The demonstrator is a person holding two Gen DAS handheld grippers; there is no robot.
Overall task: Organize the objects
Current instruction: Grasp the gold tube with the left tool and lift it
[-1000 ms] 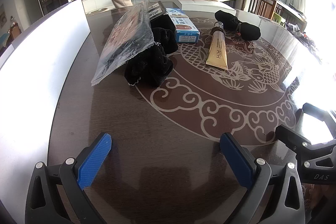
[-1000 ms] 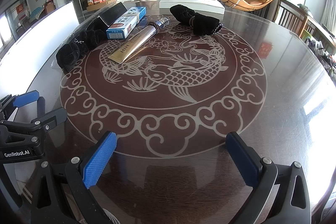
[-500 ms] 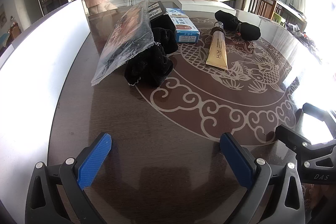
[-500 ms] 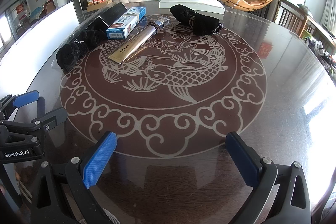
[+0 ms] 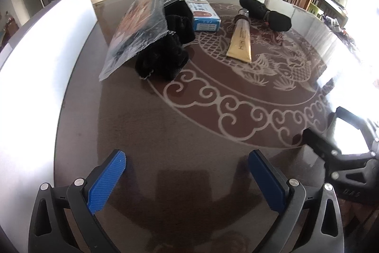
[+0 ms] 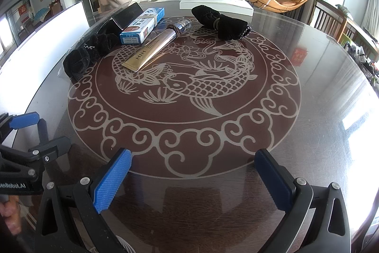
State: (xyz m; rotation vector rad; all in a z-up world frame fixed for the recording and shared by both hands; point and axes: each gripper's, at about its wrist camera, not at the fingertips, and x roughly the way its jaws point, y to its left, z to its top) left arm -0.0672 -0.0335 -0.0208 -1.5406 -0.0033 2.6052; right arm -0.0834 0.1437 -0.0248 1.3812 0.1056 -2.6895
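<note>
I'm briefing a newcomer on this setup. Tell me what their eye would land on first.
First, the pale koi and cloud pattern filling the middle of the dark round table. Next, the gold tube lying slantwise at the pattern's far edge, beside a blue-and-white box and black cloth bundles. Nearest, the left tool and right tool are open and empty.

A gold tube (image 6: pixel 151 50) was laid flat on the fish motif, cap pointing away. A blue-and-white box (image 6: pixel 142 25) was positioned just beside it. Black pouches (image 6: pixel 91 55) were grouped near a clear plastic bag (image 5: pixel 139 25). Another black pouch (image 6: pixel 220 21) was placed apart.
</note>
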